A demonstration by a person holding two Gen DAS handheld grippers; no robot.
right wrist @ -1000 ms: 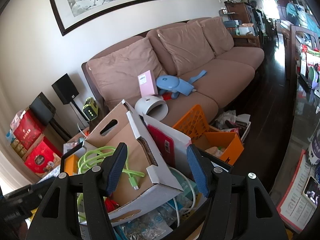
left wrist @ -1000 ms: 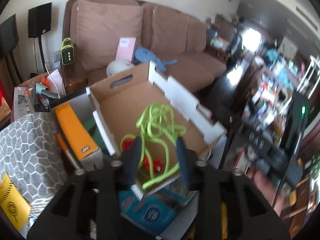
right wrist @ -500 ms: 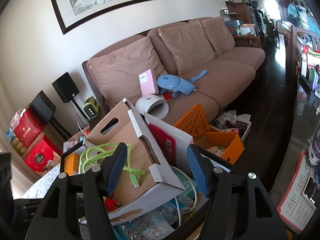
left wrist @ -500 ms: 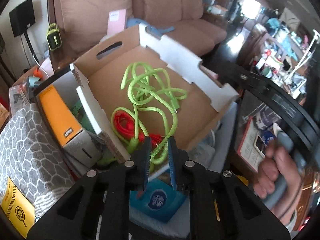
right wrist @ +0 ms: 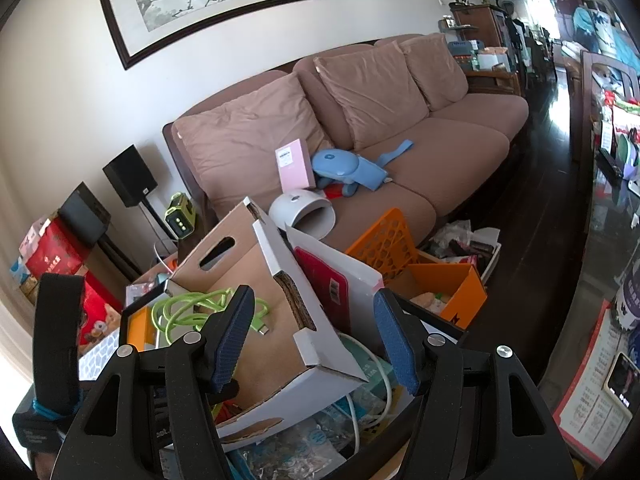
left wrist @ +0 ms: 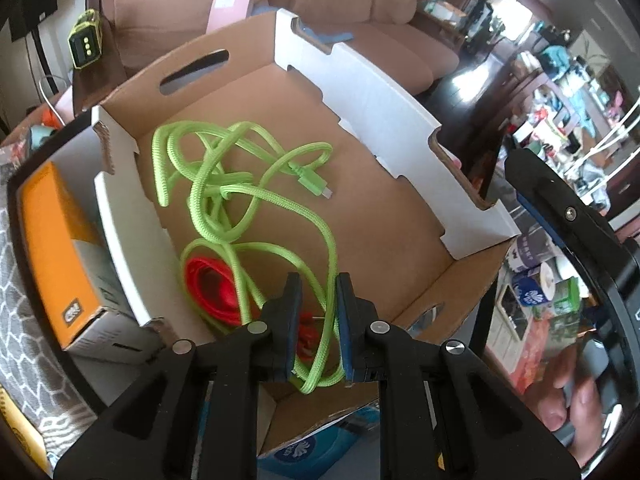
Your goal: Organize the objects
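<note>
Green braided cable point(left wrist: 240, 200) first, seen from the left wrist: sprawls in loose loops over the brown floor of the cardboard box point(left wrist: 384, 92), mostly toward 10 o'clock, plug end near the middle. Trails one strand down to 6 o'clock, straight into the left hand-held gripper point(left wrist: 318, 332). Jaws there just drawn closer, nearly together, with a bend of that cable between the pads and apparently touching both, so read as a pinch on the cable. Red cable point(left wrist: 208, 292) coiled just beside it at 8 o'clock, partly under the green loops. Orange carton point(left wrist: 52, 248) outside the box wall at 9 o'clock. Right hand-held gripper point(left wrist: 560, 216) visible at 3 o'clock, with the person's hand point(left wrist: 576, 396) wrapped around its grip at 4 o'clock.

From the right wrist: right hand-held gripper point(right wrist: 316, 340) spread wide, nothing between the pads, framing the near white corner of the cardboard box point(right wrist: 280, 264). Green cable point(right wrist: 188, 308) peeks over the box floor at 9 o'clock. Orange basket point(right wrist: 384, 244) just beyond at 1 o'clock, sofa point(right wrist: 420, 152) behind it carrying a pink packet point(right wrist: 296, 162), a blue toy point(right wrist: 344, 166) and a white dome point(right wrist: 304, 212).

Progress, as a judgement: both cables already inside the box, the green one not yet let go. Left to do: release that bend, tuck the strand in, then deal with the clutter around the box and on the sofa. Plenty remaining.
</note>
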